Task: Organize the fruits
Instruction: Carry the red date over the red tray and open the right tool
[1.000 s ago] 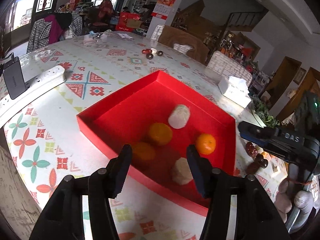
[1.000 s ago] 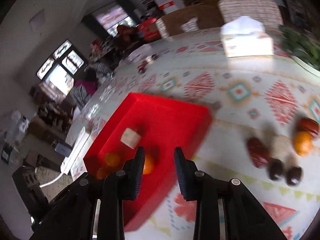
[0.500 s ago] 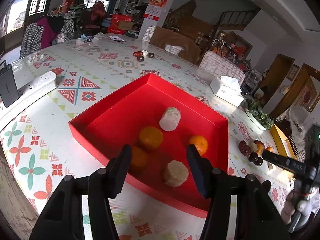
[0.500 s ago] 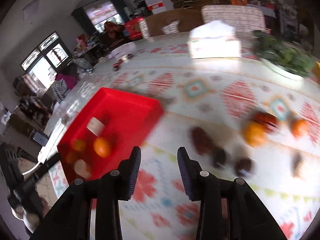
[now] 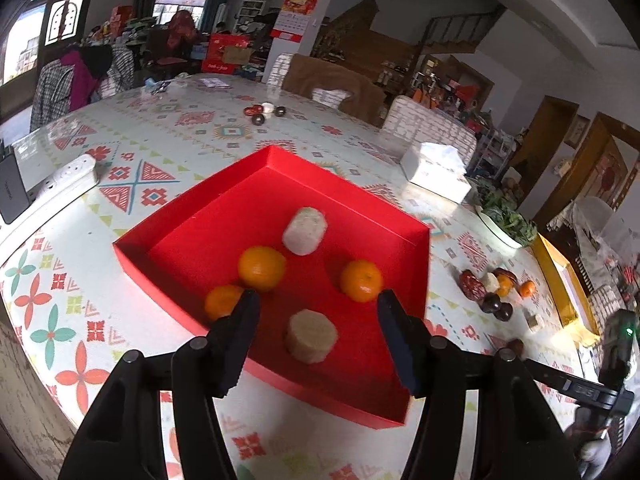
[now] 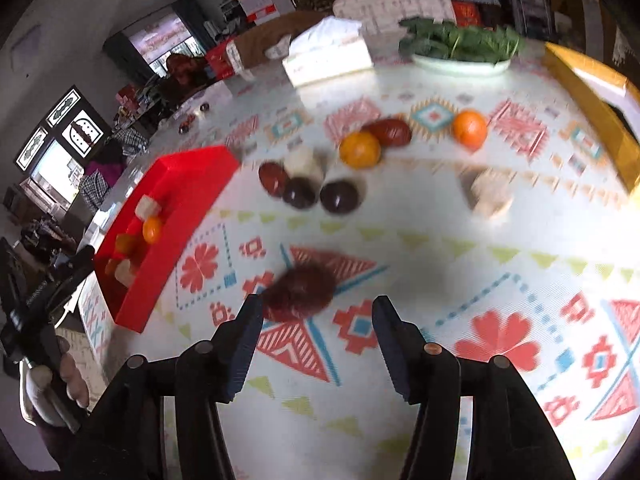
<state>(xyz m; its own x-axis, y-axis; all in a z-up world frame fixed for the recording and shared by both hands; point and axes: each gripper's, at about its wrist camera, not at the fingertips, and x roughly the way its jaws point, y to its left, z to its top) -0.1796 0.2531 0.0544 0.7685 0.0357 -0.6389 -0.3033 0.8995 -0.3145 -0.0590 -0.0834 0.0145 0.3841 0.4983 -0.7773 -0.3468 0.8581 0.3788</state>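
Lying just ahead of the right hand-held gripper point(image 6: 316, 312), nearer its left finger: one dark red oval date-like fruit point(image 6: 300, 290) on the patterned worktop point(image 6: 460, 280), long axis apparently crosswise, blurred. Right jaws opening, spread, nothing between them. Left hand-held gripper point(image 5: 316, 308): opening, empty, hovering over shallow red cardboard tray point(image 5: 420, 280) holding oranges and pale cylinders; farther from the fruit.

Fruit cluster point(image 6: 320, 168) beyond open tablecloth point(image 6: 460, 280)
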